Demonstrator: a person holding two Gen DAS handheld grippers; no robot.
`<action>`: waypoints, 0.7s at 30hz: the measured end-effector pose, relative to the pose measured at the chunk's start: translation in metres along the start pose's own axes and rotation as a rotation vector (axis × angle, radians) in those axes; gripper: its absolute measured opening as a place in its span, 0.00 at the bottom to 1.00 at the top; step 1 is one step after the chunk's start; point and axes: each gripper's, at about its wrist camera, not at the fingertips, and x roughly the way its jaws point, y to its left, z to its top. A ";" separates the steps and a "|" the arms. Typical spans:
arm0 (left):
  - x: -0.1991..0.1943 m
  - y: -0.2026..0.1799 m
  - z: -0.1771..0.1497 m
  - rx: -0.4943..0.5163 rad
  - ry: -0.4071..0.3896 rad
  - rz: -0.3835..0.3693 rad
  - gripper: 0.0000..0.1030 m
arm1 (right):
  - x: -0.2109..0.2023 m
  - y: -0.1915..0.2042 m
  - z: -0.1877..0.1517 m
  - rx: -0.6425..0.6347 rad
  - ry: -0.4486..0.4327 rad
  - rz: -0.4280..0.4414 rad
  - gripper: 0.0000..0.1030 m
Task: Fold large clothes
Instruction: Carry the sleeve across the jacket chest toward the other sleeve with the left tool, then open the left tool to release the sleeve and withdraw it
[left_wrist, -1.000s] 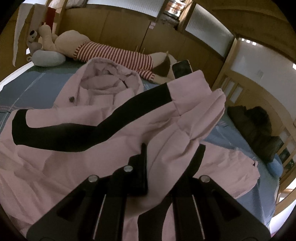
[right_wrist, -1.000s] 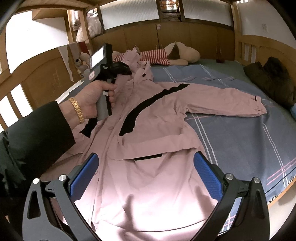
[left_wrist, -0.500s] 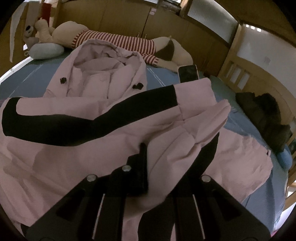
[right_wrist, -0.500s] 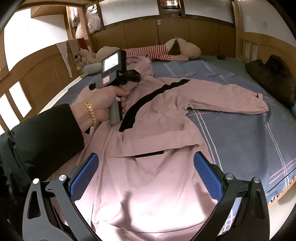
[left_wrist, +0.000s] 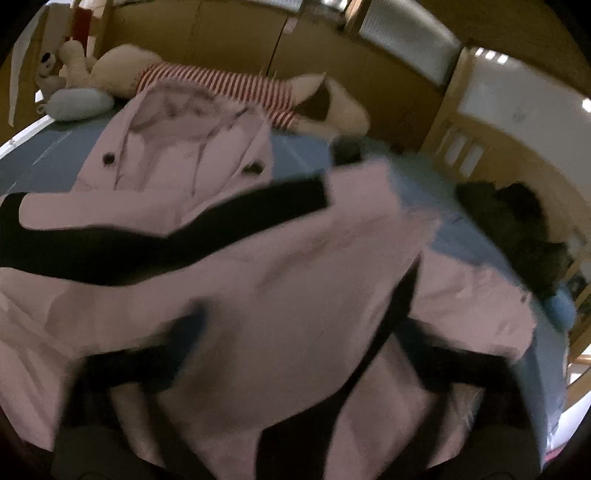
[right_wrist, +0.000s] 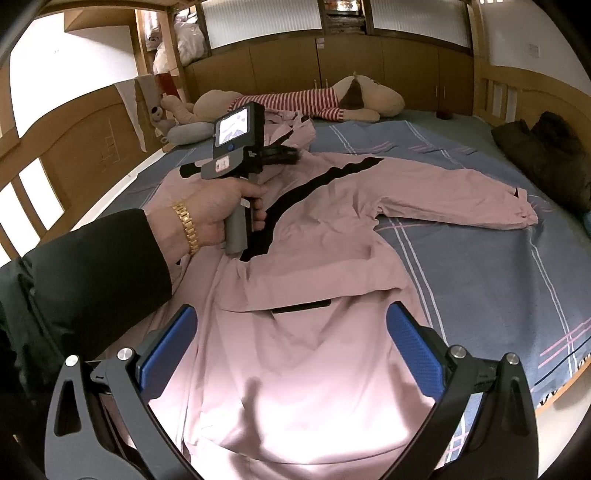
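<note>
A pink hooded jacket (right_wrist: 314, 258) with a black stripe lies face up on the bed. Its hood (left_wrist: 177, 140) points toward the headboard. One sleeve (left_wrist: 295, 288) is folded across the chest, and the other sleeve (right_wrist: 461, 199) stretches out to the right. My left gripper (left_wrist: 306, 350) is blurred and its jaws are opening wide, with the folded sleeve lying loose between them. A hand holds the left gripper (right_wrist: 288, 153) over the jacket's shoulder. My right gripper (right_wrist: 291, 350) hovers open above the jacket's lower body, its blue pads (right_wrist: 166, 354) holding nothing.
A long plush dog (right_wrist: 332, 101) in a red striped shirt and a grey pillow (right_wrist: 192, 131) lie by the headboard. A dark jacket (right_wrist: 546, 155) sits at the bed's right side. Wooden rails (right_wrist: 498, 92) surround the blue striped sheet (right_wrist: 480, 280).
The left gripper's jaws went from shut on the sleeve to wide apart, letting the sleeve go. The hand sank a little toward the jacket. The right gripper stayed still.
</note>
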 end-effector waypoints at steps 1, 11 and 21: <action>-0.004 -0.004 0.001 0.017 -0.012 -0.014 0.98 | 0.000 0.000 0.000 0.000 0.000 -0.002 0.99; -0.075 -0.051 0.007 0.207 -0.064 -0.028 0.98 | -0.007 0.006 0.003 -0.020 -0.040 -0.015 0.99; -0.207 -0.053 -0.006 0.302 -0.187 -0.011 0.98 | -0.020 0.006 0.006 -0.009 -0.091 -0.016 0.99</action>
